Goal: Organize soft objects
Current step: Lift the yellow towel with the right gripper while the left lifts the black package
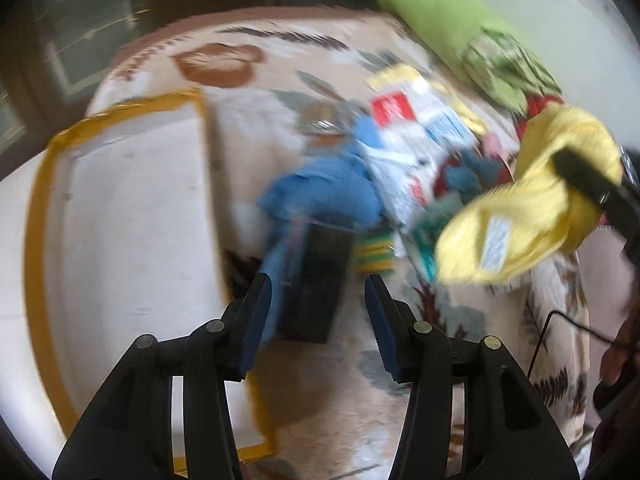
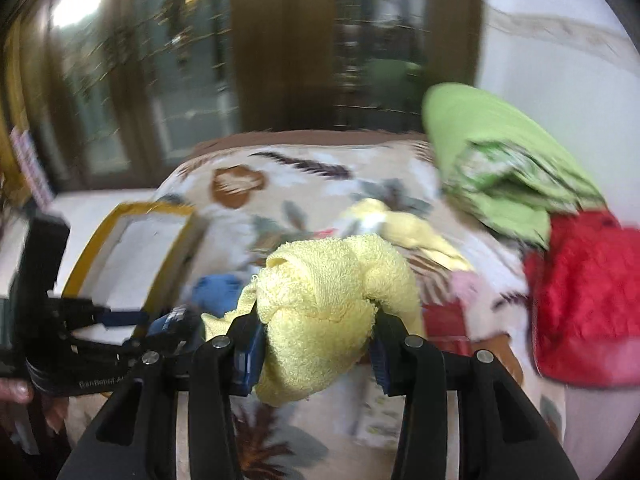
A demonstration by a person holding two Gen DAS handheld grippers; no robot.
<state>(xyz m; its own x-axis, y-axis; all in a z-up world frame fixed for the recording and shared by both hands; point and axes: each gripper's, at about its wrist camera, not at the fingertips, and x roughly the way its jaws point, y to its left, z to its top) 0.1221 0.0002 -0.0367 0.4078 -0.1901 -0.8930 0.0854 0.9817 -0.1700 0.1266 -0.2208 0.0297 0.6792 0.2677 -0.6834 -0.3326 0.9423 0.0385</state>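
Note:
My left gripper (image 1: 318,320) points down at the bed with its jaws apart. A blue cloth (image 1: 320,192) lies beyond them, one strip of it hanging by the left pad. A dark rectangular item (image 1: 316,280) sits between the fingers, clear of the right pad. My right gripper (image 2: 316,344) is shut on a bunched yellow towel (image 2: 324,288), held above the bed. In the left wrist view that towel (image 1: 532,208) hangs at the right. An open white box with a yellow rim (image 1: 36,216) lies to the left, also seen as the box (image 2: 152,210) in the right wrist view.
The bed carries a leaf-patterned blanket (image 1: 320,400). A pile of mixed cloths and a white printed piece (image 1: 416,132) lies mid-bed. A green pillow (image 2: 500,152) and a red quilted item (image 2: 588,300) sit at the right. Dark wooden doors (image 2: 280,40) stand behind. A thin cable (image 1: 540,340) crosses the right edge.

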